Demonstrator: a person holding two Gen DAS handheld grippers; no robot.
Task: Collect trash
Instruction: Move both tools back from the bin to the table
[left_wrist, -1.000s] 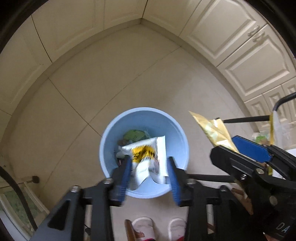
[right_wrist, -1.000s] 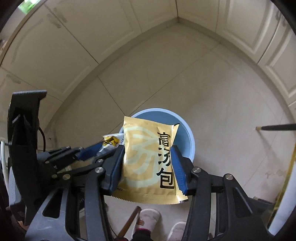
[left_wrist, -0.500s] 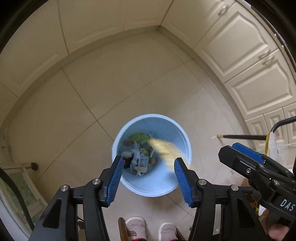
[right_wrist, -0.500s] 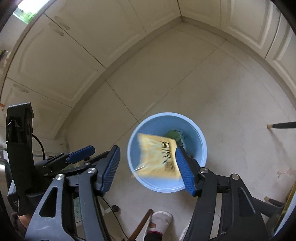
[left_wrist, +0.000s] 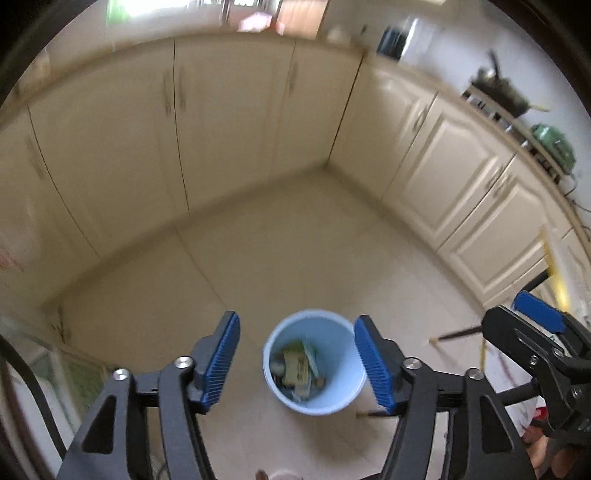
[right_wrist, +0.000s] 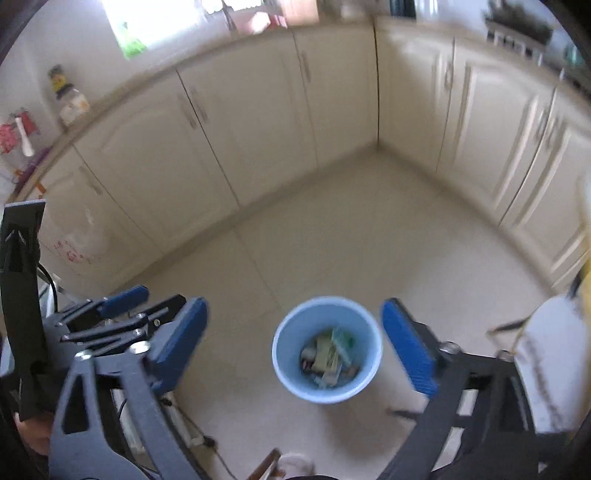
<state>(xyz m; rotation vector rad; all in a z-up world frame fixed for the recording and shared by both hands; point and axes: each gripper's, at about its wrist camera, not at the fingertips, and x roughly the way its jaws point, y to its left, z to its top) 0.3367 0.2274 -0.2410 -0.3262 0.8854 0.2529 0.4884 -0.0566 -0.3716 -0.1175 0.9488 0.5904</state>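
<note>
The right gripper (right_wrist: 293, 345) has just been opening; its blue pads (right_wrist: 408, 347) stand wide apart with nothing between them, high above a light blue bin (right_wrist: 291, 384) on the tiled floor (right_wrist: 351, 236). Wrappers (right_wrist: 328, 356) lie inside the bin. The left gripper (right_wrist: 122, 302) shows at the left edge, and cream cabinets (right_wrist: 258, 122) line the corner beyond, all somewhat blurred.

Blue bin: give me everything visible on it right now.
The blue bin is a round, light-blue, plastic-looking bucket, standing upright and lidless on the pale tiled floor, clear of the cream cabinets. It tapers toward the base. Inside lies a loose pile of wrappers, well below the rim; details are blurred. Nothing but the floor touches it outside; both grippers are above, apart from it.
</note>
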